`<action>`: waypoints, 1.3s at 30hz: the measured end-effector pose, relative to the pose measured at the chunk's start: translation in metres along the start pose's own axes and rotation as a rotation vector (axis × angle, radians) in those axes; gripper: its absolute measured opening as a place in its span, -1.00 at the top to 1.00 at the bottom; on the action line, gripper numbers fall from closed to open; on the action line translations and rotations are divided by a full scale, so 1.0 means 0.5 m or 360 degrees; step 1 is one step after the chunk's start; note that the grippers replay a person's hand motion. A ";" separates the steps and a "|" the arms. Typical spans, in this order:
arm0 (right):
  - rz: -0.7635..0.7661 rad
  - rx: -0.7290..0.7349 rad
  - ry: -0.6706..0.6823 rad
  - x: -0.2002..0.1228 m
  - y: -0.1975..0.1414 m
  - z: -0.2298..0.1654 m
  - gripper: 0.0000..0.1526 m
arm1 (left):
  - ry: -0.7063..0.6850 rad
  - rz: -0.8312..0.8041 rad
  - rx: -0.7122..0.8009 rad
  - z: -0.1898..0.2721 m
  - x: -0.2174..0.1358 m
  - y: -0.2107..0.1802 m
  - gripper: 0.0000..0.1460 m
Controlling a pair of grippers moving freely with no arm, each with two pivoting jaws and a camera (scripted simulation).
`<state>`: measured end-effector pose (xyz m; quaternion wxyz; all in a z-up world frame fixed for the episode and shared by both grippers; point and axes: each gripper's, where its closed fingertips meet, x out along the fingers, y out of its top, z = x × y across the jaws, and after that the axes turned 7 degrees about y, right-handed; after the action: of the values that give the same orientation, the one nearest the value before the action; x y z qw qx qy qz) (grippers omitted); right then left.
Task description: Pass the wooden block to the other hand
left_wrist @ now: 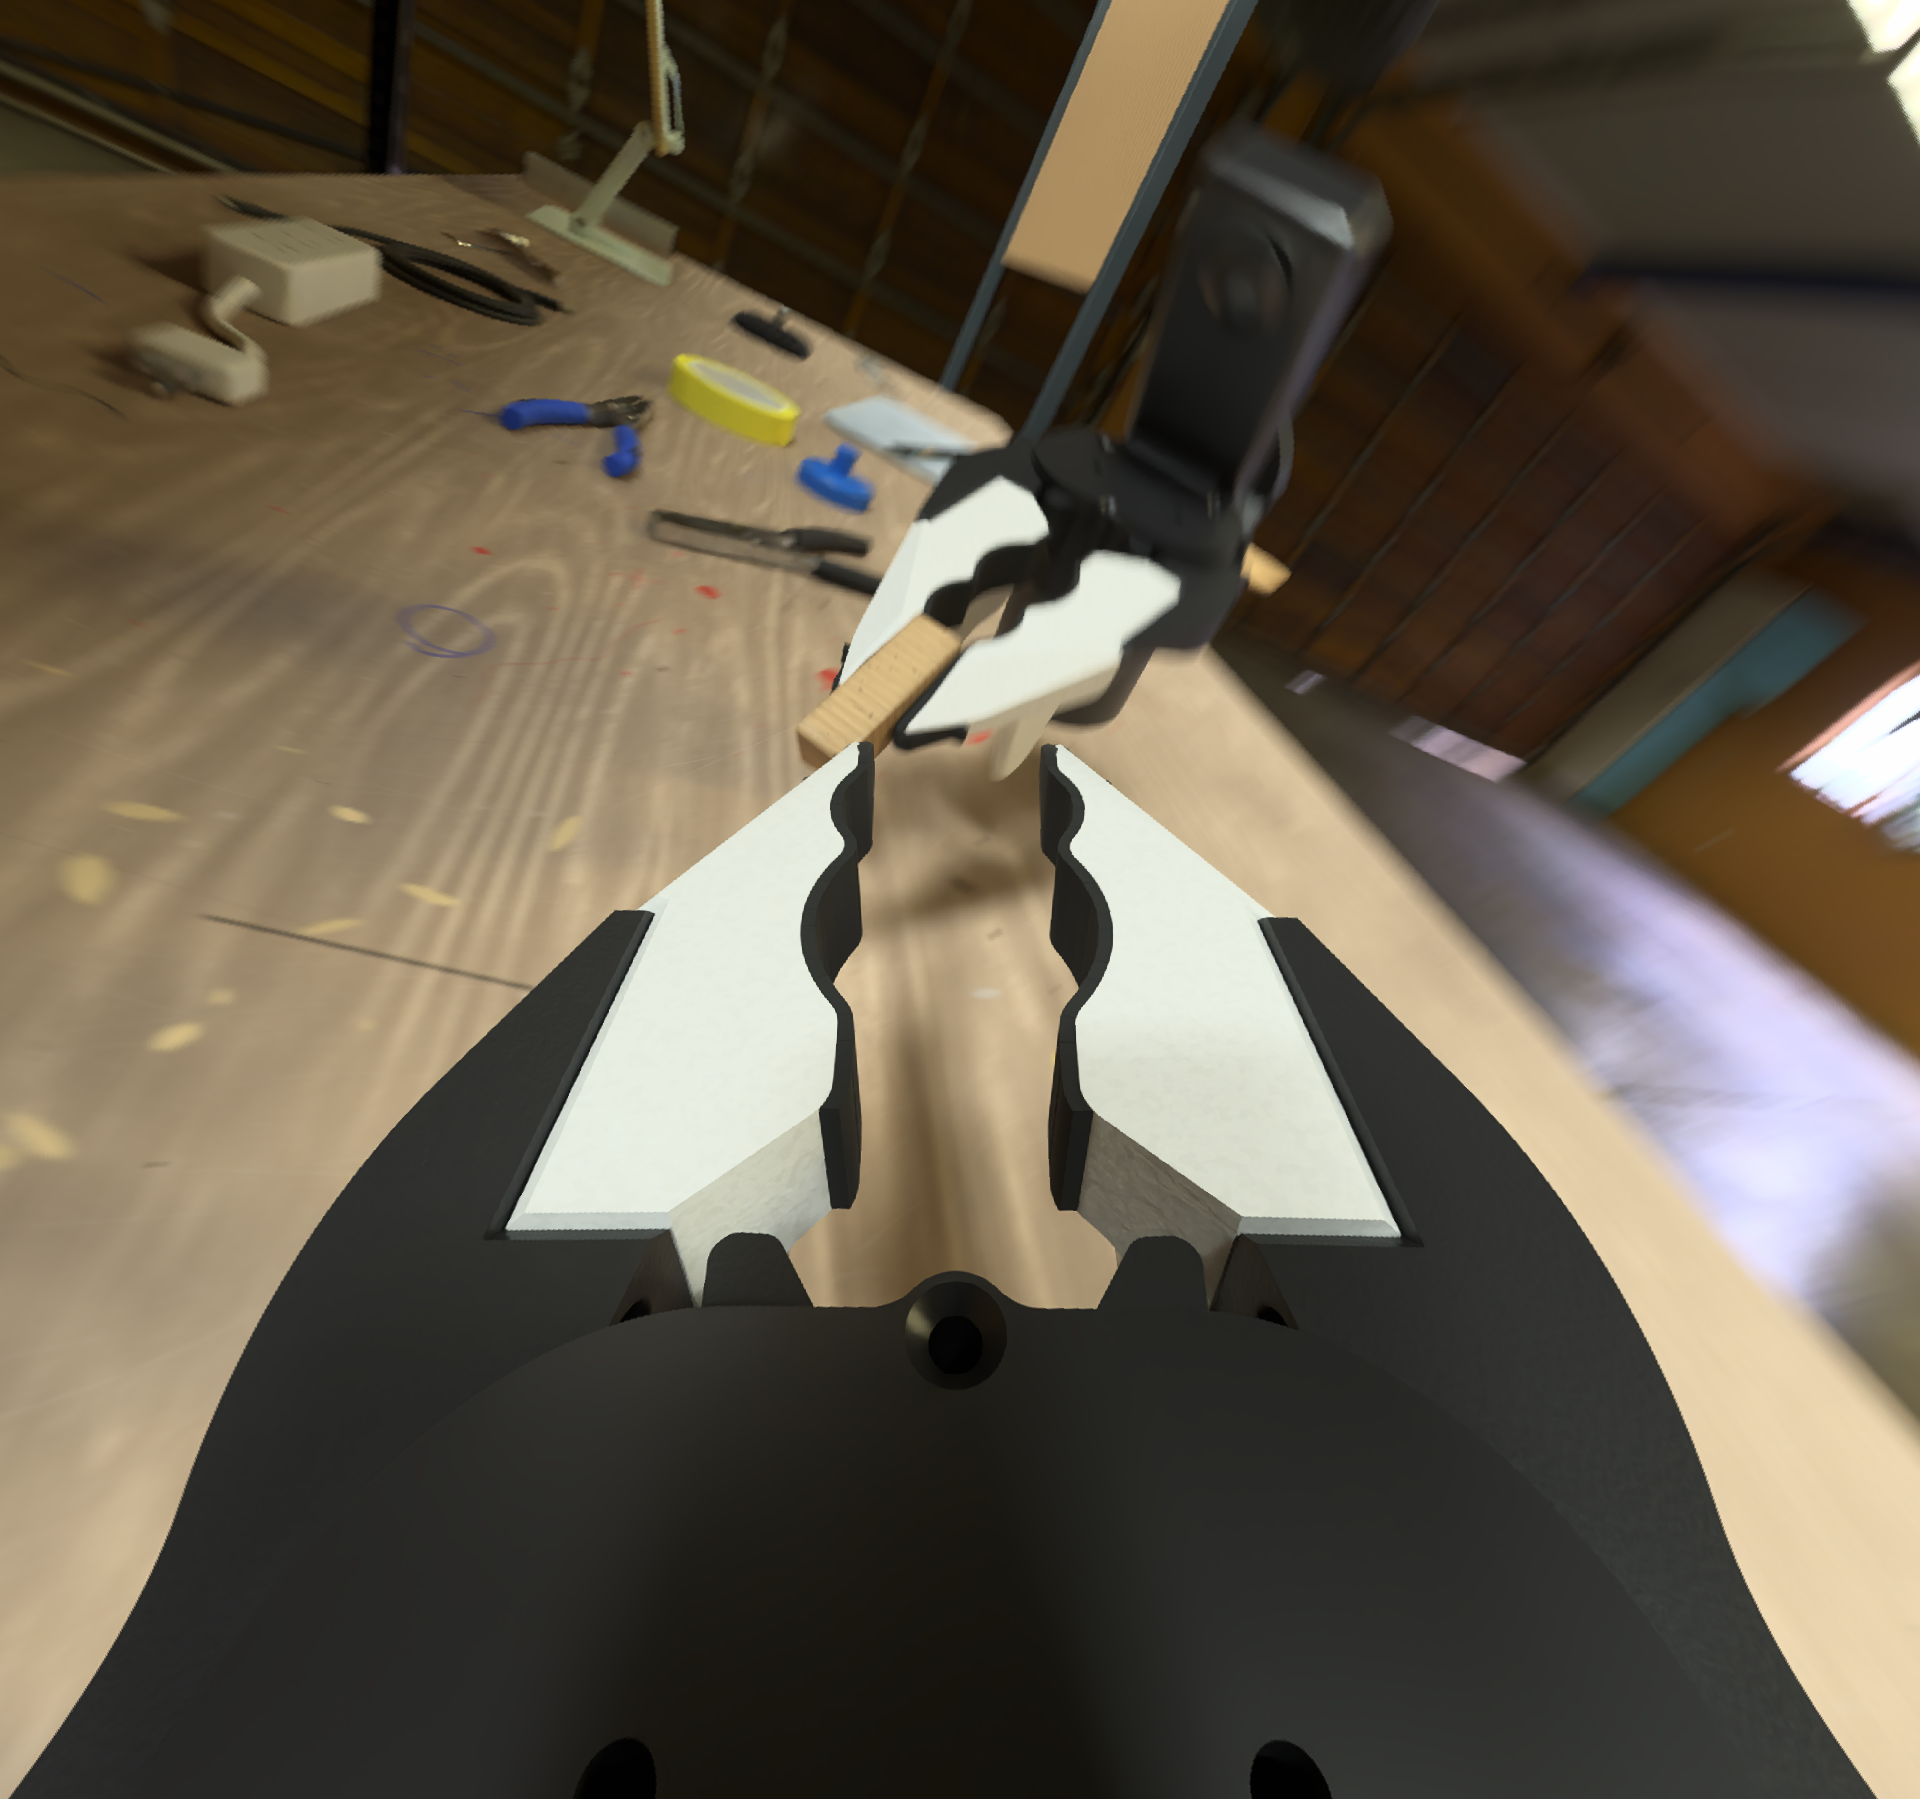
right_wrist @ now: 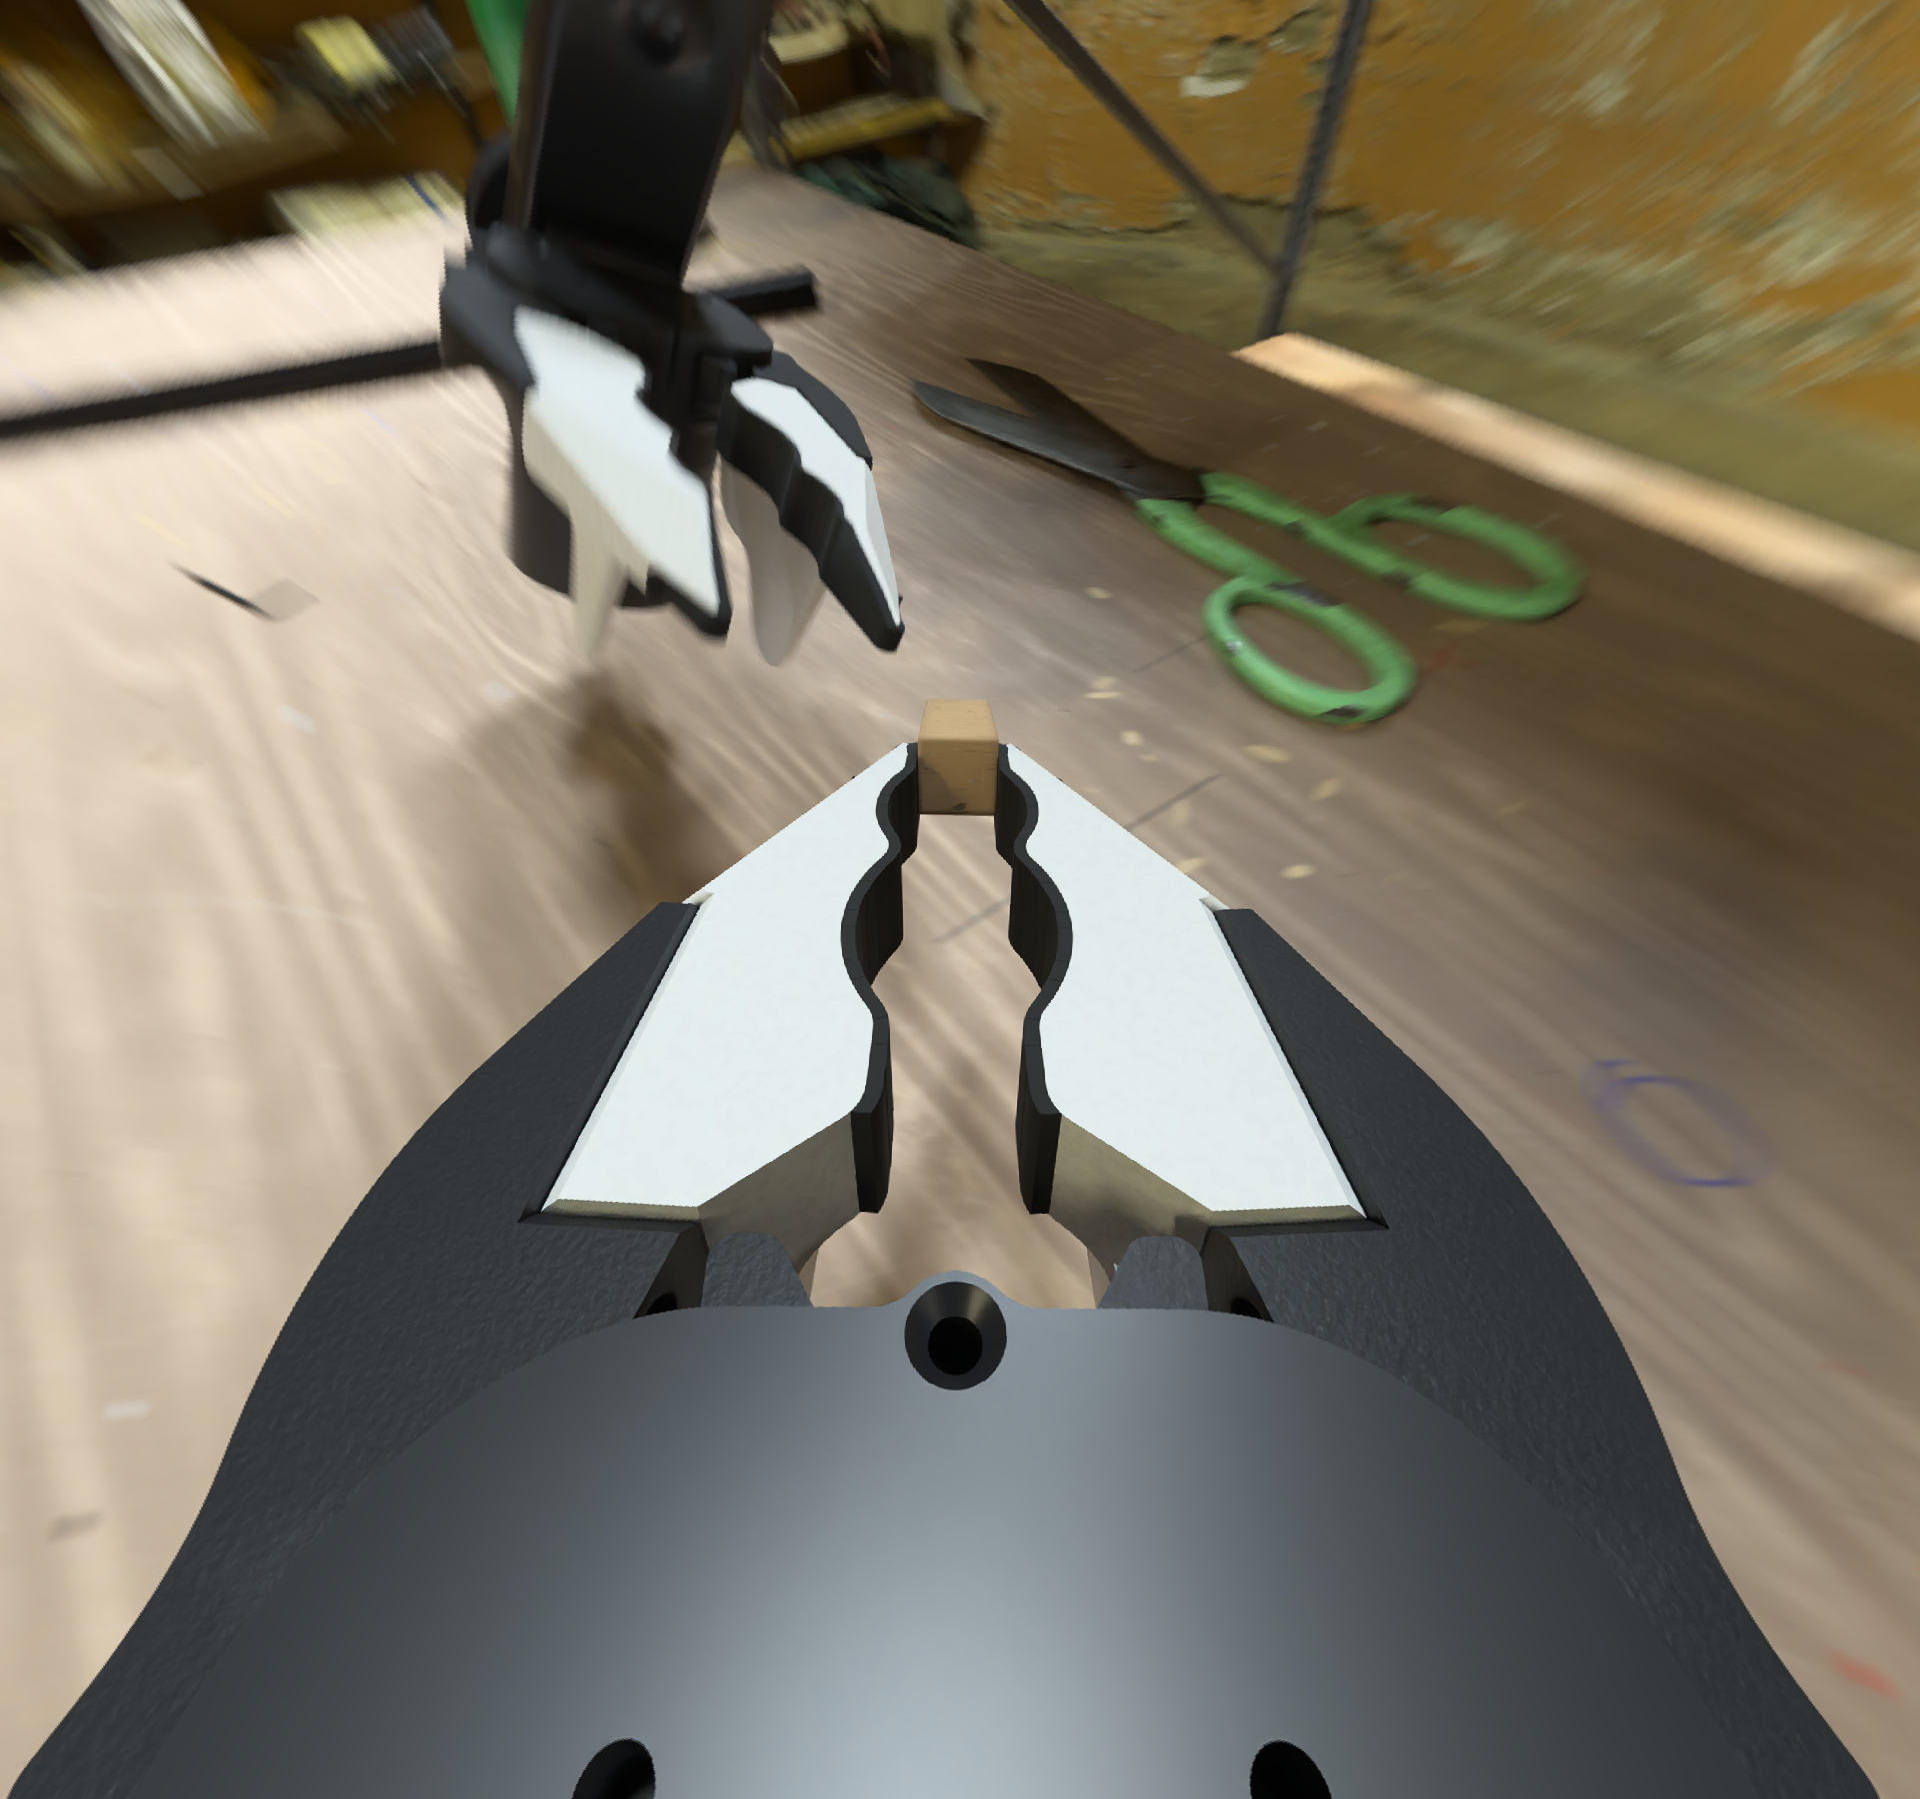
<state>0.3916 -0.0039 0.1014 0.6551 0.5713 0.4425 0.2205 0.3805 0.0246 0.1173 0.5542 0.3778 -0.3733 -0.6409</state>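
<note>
The right gripper (right_wrist: 957,762) clamps the small, pale rectangular wooden block (right_wrist: 957,755) at its fingertips; stiff and light, it offers its free far end; the left gripper (left_wrist: 954,762) gapes, empty.

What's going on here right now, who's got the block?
The right gripper is shut on the small tan wooden block, pinching it at its fingertips above the pale wooden workbench. The left gripper is open and empty, close to the block's free end but not touching it. The handover has not happened yet. Green-handled scissors, a yellow tape roll and blue-handled pliers lie untouched on the bench.
</note>
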 end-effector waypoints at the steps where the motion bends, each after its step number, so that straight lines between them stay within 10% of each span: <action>1: 0.0068 0.0186 0.0115 -0.003 0.004 0.000 0.83 | 0.0078 -0.0055 0.0160 -0.001 0.001 -0.009 0.55; 8: 0.0244 0.0819 0.0566 -0.020 0.004 -0.006 0.83 | 0.0602 -0.0269 0.1130 -0.017 0.033 -0.058 0.28; 14: 0.0164 0.0872 0.0688 0.001 -0.008 -0.035 0.83 | 0.0679 -0.0178 0.1349 -0.004 0.044 -0.046 0.30; 21: 0.0246 0.0966 0.0877 0.002 0.010 -0.061 0.83 | 0.0724 -0.0137 0.1477 -0.003 0.041 -0.036 0.79; 39: 0.0299 0.1095 0.0922 -0.003 0.012 -0.056 0.82 | 0.0795 -0.0085 0.1583 -0.003 0.042 -0.029 0.82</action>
<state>0.3690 0.0119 0.1090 0.2538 0.7080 0.6011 0.2700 0.3733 0.0051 0.1022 0.3643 0.7437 -0.4782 -0.2923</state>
